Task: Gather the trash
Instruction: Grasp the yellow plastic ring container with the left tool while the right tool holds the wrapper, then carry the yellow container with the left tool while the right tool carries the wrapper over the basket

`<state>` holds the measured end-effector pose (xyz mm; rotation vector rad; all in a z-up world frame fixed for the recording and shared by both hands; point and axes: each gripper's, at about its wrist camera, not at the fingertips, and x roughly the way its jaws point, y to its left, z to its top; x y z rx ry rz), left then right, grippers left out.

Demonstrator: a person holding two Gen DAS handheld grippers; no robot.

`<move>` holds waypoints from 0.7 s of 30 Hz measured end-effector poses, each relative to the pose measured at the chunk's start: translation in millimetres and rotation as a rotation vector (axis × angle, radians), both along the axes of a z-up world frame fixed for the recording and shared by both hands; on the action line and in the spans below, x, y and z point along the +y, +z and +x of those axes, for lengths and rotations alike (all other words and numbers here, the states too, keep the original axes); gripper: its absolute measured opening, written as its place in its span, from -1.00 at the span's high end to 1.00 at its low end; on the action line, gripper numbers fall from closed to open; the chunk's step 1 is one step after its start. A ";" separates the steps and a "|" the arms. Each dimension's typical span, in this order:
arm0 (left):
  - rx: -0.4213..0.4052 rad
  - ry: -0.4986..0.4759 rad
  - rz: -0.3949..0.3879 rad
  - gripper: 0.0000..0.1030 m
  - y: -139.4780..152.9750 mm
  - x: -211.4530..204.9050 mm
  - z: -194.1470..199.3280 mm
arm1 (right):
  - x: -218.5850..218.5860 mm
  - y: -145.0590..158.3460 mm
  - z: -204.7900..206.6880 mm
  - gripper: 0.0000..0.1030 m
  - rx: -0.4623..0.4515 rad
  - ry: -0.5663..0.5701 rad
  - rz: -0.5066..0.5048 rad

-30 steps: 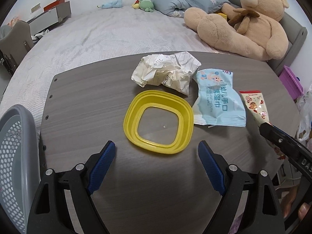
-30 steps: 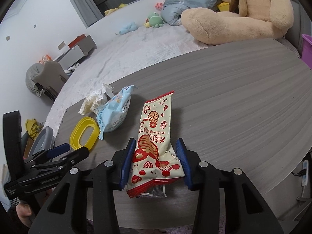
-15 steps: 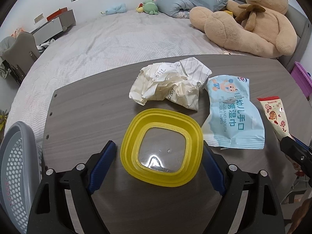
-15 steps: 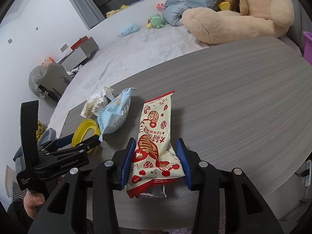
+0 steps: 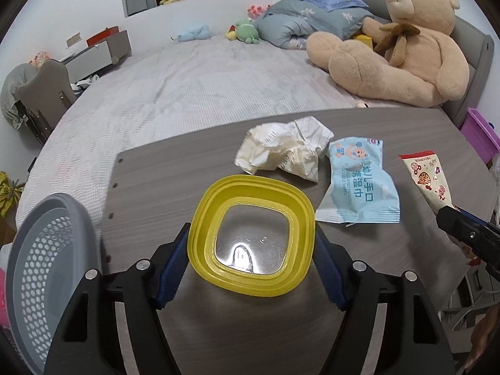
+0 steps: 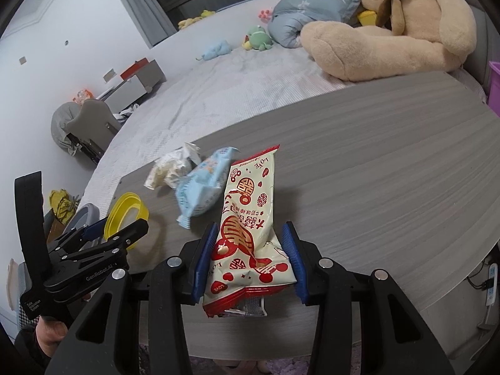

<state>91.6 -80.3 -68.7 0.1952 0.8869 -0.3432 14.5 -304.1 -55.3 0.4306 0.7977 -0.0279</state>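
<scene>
A yellow lid with a clear centre is held between the blue pads of my left gripper, tilted up off the grey table; it also shows in the right wrist view. My right gripper is shut on a red-and-cream snack wrapper, its near end raised and crumpled. A crumpled white paper and a light blue wipes packet lie on the table beyond the lid.
A grey perforated bin stands at the table's left edge. A bed with a large teddy bear, a blue quilt and small toys lies behind the table. A purple box is at the right.
My left gripper moved forward around the yellow lid, closed on it and tilted it up. My right gripper stayed closed on the snack wrapper, which has lifted and crumpled a little.
</scene>
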 end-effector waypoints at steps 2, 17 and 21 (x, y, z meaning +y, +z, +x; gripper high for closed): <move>-0.015 0.014 -0.012 -0.37 8.9 9.0 -4.6 | 8.8 7.0 -0.7 0.18 -0.016 0.016 -0.008; -0.103 0.222 -0.070 -0.37 50.2 124.8 -28.4 | 122.3 52.6 27.3 0.18 -0.114 0.278 -0.045; -0.108 0.301 -0.066 -0.37 47.6 165.0 -33.3 | 157.1 55.7 40.8 0.18 -0.116 0.352 -0.056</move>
